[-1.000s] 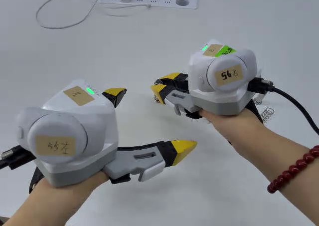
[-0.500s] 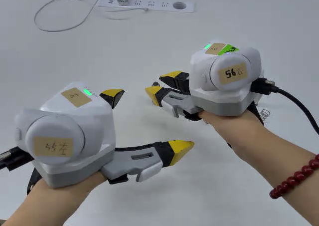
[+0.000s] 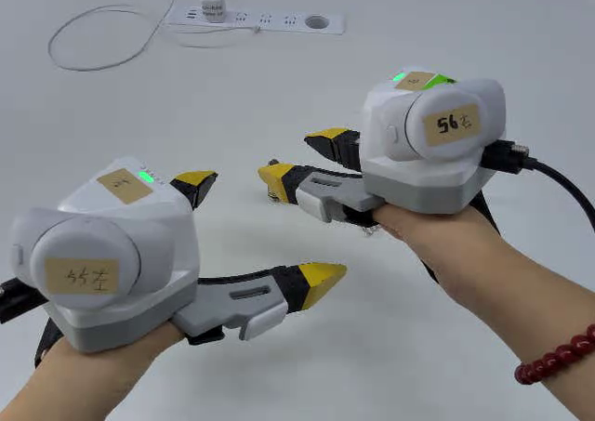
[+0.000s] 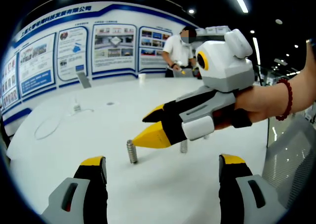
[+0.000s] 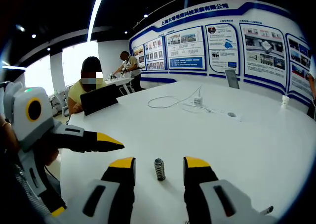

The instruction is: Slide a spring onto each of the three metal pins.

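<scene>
A short metal pin with a spring on it stands upright on the white table. My right gripper is open, its yellow-tipped jaws on either side of that pin without touching it. In the left gripper view the same sprung pin sits just under the right gripper, and a second pin stands behind it. From the head view, the right gripper reaches left over the pin. My left gripper hangs wide open and holds nothing, nearer the table's front.
A white power strip and a looped white cable lie at the far side of the table. A black cable trails from the right gripper. One person stands and another sits beyond the table.
The right gripper has shifted a little to the left and its jaws stand wider apart. The loose springs beside the right hand are out of sight now. The left gripper has barely moved.
</scene>
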### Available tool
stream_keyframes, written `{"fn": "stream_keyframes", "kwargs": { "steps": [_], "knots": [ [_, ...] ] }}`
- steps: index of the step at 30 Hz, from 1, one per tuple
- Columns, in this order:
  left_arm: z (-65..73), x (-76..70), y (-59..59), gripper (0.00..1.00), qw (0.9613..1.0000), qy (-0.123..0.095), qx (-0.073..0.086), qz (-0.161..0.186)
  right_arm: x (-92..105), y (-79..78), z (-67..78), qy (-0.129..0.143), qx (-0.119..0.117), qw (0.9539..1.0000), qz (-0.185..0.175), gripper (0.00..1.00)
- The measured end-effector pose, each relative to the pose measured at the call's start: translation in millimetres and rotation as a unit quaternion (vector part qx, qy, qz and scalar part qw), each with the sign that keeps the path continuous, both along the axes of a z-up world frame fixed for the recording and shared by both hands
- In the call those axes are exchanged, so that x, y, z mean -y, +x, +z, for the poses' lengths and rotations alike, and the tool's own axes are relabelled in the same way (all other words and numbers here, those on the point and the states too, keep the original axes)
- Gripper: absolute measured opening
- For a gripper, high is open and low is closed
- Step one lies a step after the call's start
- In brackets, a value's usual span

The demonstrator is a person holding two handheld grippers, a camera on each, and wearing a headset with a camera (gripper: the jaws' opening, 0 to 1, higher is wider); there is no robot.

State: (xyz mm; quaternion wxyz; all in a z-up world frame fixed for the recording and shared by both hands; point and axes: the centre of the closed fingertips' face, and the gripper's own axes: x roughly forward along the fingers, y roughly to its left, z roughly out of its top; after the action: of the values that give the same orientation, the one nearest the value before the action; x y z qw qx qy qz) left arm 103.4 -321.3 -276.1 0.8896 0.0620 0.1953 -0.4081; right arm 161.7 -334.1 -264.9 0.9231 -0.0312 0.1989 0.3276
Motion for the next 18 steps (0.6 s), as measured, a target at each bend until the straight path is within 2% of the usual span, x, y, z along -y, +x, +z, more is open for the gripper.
{"fn": "stream_keyframes", "kwargs": {
  "steps": [14,18],
  "knots": [
    [3.6,1.6,-3.5,0.95,1.0,0.006,0.004,-0.004,26.8,-13.9,12.1,0.011,-0.005,0.9995,-0.029,0.48],
    [6.3,2.8,-6.0,0.92,1.0,-0.001,0.001,-0.005,36.7,-17.3,13.5,0.011,-0.004,0.9992,-0.039,0.49]
  ]
}}
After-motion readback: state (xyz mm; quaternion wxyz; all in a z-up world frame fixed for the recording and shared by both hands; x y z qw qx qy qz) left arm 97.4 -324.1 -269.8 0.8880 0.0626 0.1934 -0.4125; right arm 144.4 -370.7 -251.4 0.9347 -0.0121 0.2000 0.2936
